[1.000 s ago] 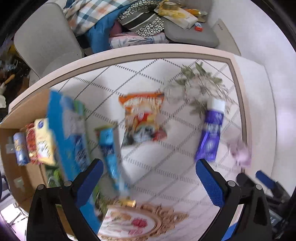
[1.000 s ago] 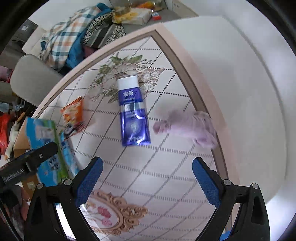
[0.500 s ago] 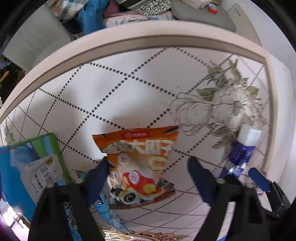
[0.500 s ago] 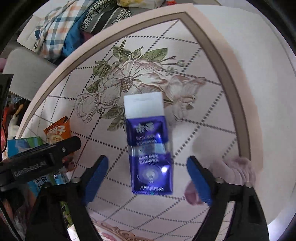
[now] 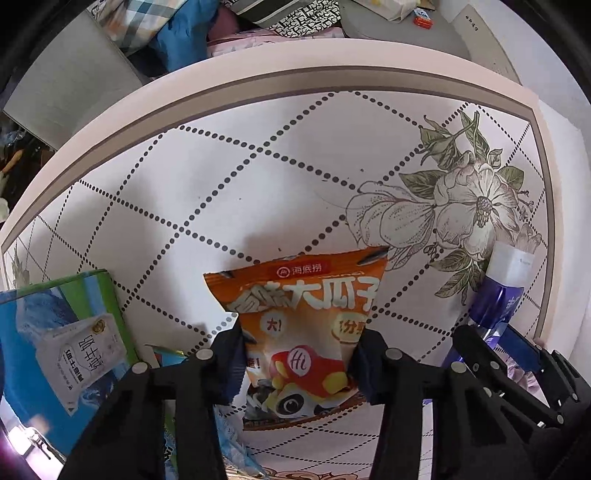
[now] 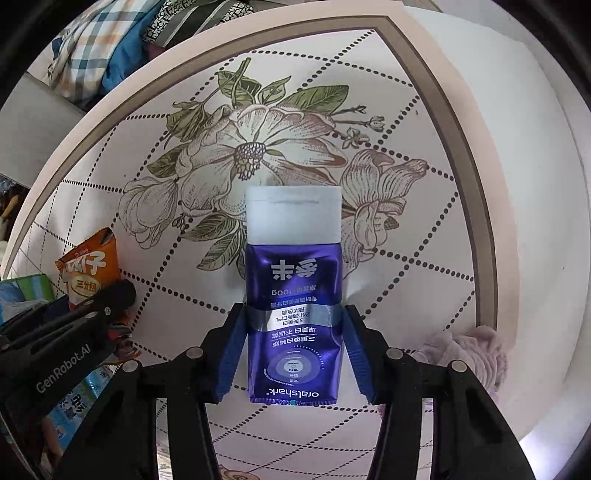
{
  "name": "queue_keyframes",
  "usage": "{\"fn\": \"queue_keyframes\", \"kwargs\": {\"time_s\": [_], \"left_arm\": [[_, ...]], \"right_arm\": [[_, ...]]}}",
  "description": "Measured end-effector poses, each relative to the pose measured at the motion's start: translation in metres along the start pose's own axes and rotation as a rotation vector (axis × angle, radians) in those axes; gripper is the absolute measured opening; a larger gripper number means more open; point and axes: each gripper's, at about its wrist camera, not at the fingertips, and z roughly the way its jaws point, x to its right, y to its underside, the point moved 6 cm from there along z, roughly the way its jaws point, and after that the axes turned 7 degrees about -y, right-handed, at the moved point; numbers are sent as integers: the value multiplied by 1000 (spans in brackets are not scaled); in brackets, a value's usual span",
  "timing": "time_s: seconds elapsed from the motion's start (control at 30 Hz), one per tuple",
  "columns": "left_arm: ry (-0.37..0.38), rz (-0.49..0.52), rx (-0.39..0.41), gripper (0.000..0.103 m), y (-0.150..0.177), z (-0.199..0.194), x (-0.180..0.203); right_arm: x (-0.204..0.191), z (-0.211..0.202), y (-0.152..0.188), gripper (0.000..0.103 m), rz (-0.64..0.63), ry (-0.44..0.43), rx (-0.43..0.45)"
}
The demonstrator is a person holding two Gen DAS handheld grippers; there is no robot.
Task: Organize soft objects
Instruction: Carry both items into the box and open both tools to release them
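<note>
An orange snack bag [image 5: 306, 295] lies on the patterned table cover [image 5: 221, 177]. My left gripper [image 5: 299, 332] points down over it, its jaws closing, and the blue pads pinch the bag's two sides. A purple toothpaste tube [image 6: 293, 273] with a white cap lies on the printed flower. My right gripper [image 6: 295, 310] straddles its middle, jaws closing, with the pads against both edges. The tube [image 5: 498, 291] also shows at the right of the left wrist view, and the snack bag [image 6: 88, 266] at the left of the right wrist view.
A blue and green box [image 5: 62, 332] lies left of the snack bag, with a blue packet [image 5: 166, 354] beside it. A fluffy lilac item [image 6: 465, 354] sits near the table's right border. Beyond the far edge, chairs hold piled clothes [image 5: 177, 33].
Both grippers came down close over the table. The left jaws narrowed from wide open onto the snack bag, and the right jaws narrowed onto the toothpaste tube.
</note>
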Motion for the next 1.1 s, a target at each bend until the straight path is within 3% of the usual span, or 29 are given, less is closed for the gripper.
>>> {"fn": "queue_keyframes", "kwargs": {"time_s": [0.33, 0.6, 0.63, 0.67, 0.7, 0.83, 0.93, 1.0, 1.03, 1.07, 1.1], "left_arm": [[-3, 28, 42, 42, 7, -12, 3], [100, 21, 180, 42, 33, -89, -6], [111, 22, 203, 42, 40, -102, -9], [124, 22, 224, 42, 46, -114, -14], [148, 19, 254, 42, 56, -129, -20], [165, 3, 325, 42, 80, -161, -38], [172, 0, 334, 42, 89, -164, -48], [173, -5, 325, 42, 89, -158, -56], [168, -7, 320, 42, 88, -155, -57], [166, -8, 315, 42, 88, -151, -57], [162, -5, 310, 42, 89, -147, -58]], "right_arm": [[-6, -10, 6, 53, -41, 34, 39], [-31, -65, 34, 52, -90, -27, 126], [-35, -76, 39, 42, -97, -41, 140], [-41, -88, 46, 1, -108, -74, 148], [-43, -99, 52, 0, -115, -44, 166], [-54, -130, 69, 0, -138, -66, 202], [-47, -125, 70, 0, -141, -47, 188], [-38, -110, 73, 1, -112, -63, 132], [-37, -104, 75, 7, -119, -81, 114], [-36, -96, 76, 27, -115, -80, 86], [-34, -85, 80, 40, -114, -47, 60]]}}
